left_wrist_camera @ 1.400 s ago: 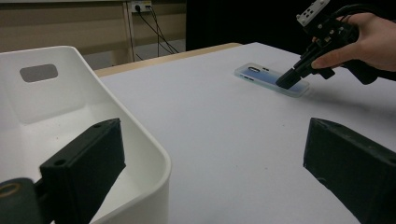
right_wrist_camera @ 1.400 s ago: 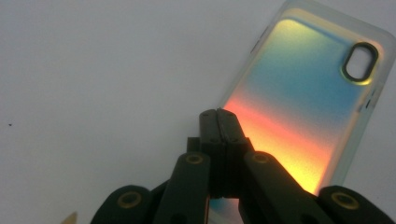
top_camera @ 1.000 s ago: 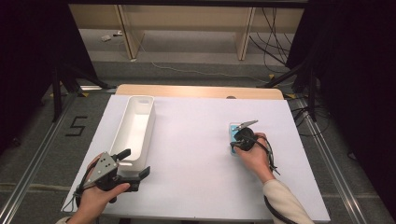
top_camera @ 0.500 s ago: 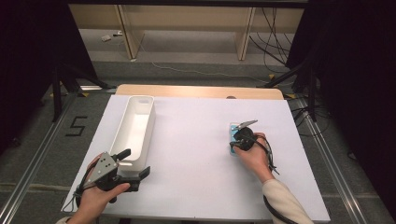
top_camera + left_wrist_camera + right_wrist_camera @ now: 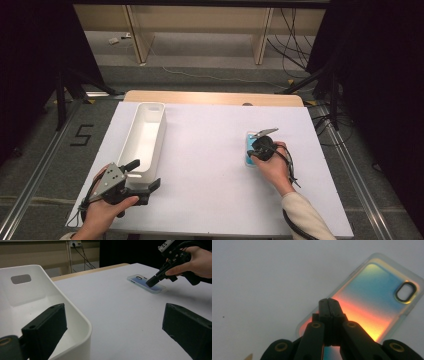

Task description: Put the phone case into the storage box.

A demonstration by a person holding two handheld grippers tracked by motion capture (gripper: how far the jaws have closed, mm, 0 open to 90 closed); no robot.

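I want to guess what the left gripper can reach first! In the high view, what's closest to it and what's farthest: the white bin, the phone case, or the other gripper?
From the left gripper, at the table's near left corner:
1. White bin: right at its open jaws, left side.
2. Phone case and right gripper: both across on the right, tip on the case, too close to rank.

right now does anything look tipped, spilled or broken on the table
Nothing stands out. The phone case lies flat and whole on the white table, with the shut right tongs pressed on it. The white bin stands upright, its near end between the open left tongs.
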